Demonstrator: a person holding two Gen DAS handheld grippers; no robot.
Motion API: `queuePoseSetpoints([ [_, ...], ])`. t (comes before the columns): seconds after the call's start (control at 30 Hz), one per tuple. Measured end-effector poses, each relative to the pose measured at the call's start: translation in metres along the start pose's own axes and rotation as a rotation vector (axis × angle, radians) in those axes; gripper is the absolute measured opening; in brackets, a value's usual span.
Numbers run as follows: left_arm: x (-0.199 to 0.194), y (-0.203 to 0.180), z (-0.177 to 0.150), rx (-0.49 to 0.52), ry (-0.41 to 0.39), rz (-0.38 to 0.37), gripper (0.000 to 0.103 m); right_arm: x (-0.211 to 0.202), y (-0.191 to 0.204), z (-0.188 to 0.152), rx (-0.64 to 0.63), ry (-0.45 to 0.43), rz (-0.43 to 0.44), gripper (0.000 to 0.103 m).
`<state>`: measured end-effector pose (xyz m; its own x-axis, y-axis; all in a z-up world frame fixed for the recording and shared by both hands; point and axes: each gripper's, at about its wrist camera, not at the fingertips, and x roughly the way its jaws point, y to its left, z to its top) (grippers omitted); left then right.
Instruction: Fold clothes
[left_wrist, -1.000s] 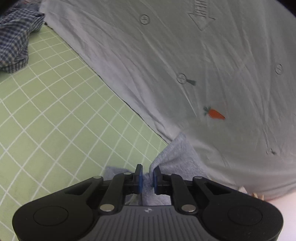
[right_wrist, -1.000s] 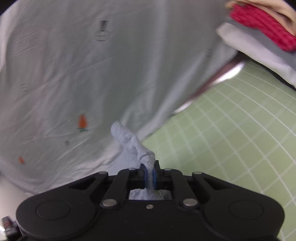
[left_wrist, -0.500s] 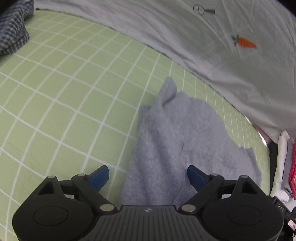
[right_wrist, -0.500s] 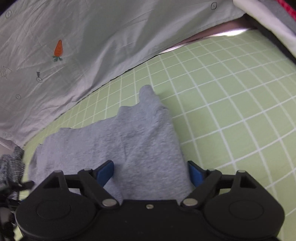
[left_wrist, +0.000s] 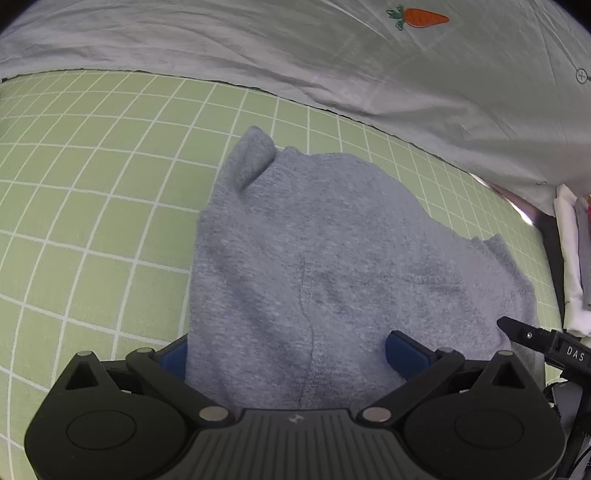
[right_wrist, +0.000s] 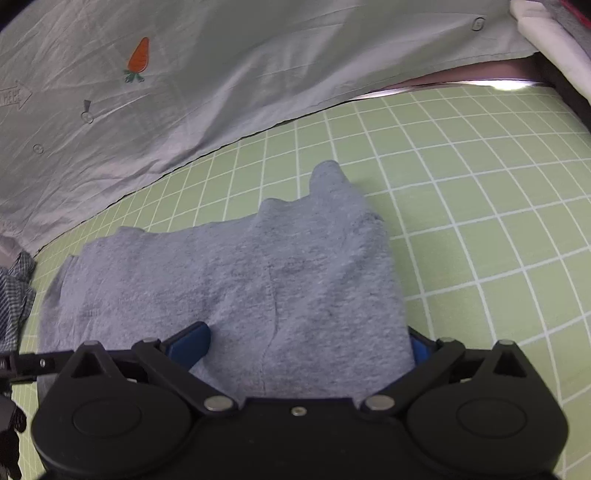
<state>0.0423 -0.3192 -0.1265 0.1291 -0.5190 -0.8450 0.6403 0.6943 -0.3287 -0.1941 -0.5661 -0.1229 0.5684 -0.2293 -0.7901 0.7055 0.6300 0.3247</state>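
On the green grid mat (left_wrist: 92, 229) lies a grey knit garment (left_wrist: 332, 266) — flat, spread sideways across the space between the two tools, well short of the pale carrot-print sheet (left_wrist: 332, 55) hanging behind it. Left gripper (left_wrist: 291, 354) has jaws spread wide, holding nothing; its blue pads sit at the garment's near edge, one just off the left side of the cloth, one over it. Right gripper (right_wrist: 306, 343) likewise wide and empty, straddling the near edge at the garment's right end.

Key relation: long axis of the grey garment (right_wrist: 229, 280) runs left-right, across both cameras' forward lines, so each tool faces one end of the same near edge. A seam runs away from each tool, roughly down the middle of its jaws. Far corners poke up in small rumpled tabs (left_wrist: 251, 158), one at each end. Neither hand is clearer nearer — both are right at the cloth.

Whether the cloth is already doubled over can't be told for sure; it looks thick, possibly layered. Scene fits a piece just laid out or one set down folded. Checked fabric (right_wrist: 14, 288) bunched off to the left, white folded items (left_wrist: 570, 266) at right.
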Motion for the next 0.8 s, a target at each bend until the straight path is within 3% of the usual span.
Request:
queuePoseSetpoints([
  [0.13,0.001,-0.007,-0.006,0.018,-0.031,0.041,0.103,0.001,0.005,-0.003,-0.011,-0.015,-0.018,0.103],
  [0.33,0.002,-0.020,-0.011,-0.005,-0.043,0.032,0.101,0.007,0.023,-0.006,0.003,0.013,0.019,0.103],
  [0.43,0.000,-0.027,-0.014,-0.020,-0.046,0.029,0.091,0.010,0.043,-0.017,-0.046,0.035,0.052,0.103],
  [0.5,-0.006,-0.024,-0.018,-0.080,-0.035,-0.018,0.049,0.008,0.053,-0.023,-0.062,0.049,0.091,0.087],
  [0.57,-0.011,-0.015,-0.024,-0.179,-0.018,-0.091,0.040,0.002,0.051,-0.026,0.007,0.058,0.147,0.051],
  [0.8,-0.061,-0.038,-0.073,-0.074,-0.024,-0.140,0.037,-0.057,0.045,-0.070,0.129,0.024,0.231,0.045],
])
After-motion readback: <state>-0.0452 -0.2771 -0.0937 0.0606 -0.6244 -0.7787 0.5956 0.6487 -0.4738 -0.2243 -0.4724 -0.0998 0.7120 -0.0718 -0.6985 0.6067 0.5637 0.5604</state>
